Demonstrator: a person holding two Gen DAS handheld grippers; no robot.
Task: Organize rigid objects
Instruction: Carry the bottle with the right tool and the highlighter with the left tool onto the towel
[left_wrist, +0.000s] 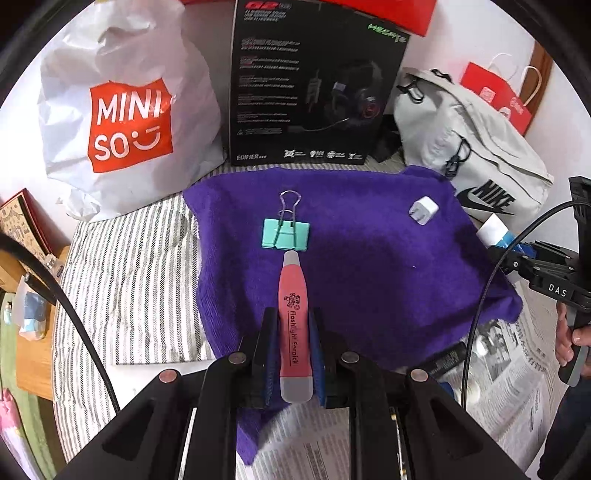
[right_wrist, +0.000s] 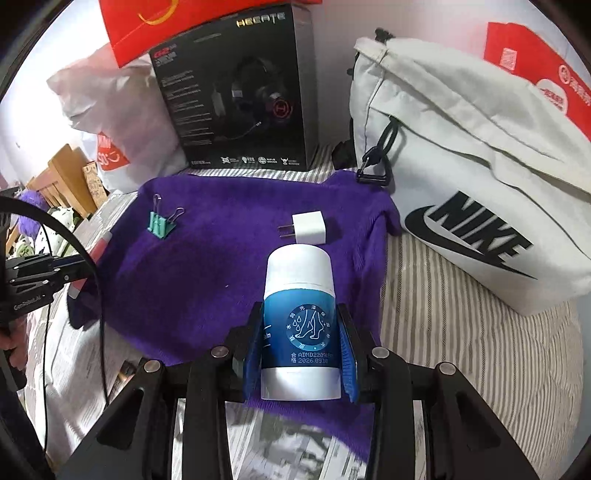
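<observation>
Left gripper (left_wrist: 291, 325): fingers pinching a pink flashlight earpick (left_wrist: 293, 317) around its lower body, grey tip pointing forward, just short of the binder clip. Right gripper (right_wrist: 301, 332): blue-padded fingers clamped on either side of a blue and white balm stick (right_wrist: 300, 314), held upright-facing with its white cap forward. Purple cloth (left_wrist: 369, 266): spread over a striped bed cover (left_wrist: 129, 277), partly overlapping newspaper sheets (left_wrist: 517, 369) at the near edge. Teal binder clip (left_wrist: 286, 234): lying on the cloth, wire handles folded out, left of centre. White plug adapter (left_wrist: 423, 210): lying on the cloth, well apart from the clip, prongs pointing left in the right wrist view. White Miniso bag (left_wrist: 122, 110): standing behind the cloth at the left. Black headset box (left_wrist: 310, 85): upright behind the cloth, centre. Grey Nike bag (right_wrist: 472, 177): resting at the right, one strap clip touching the cloth corner. Red paper bags (right_wrist: 535, 74): behind the Nike bag and above the box. Small black tube (left_wrist: 447, 358): lying on the newspaper near the right hand.
</observation>
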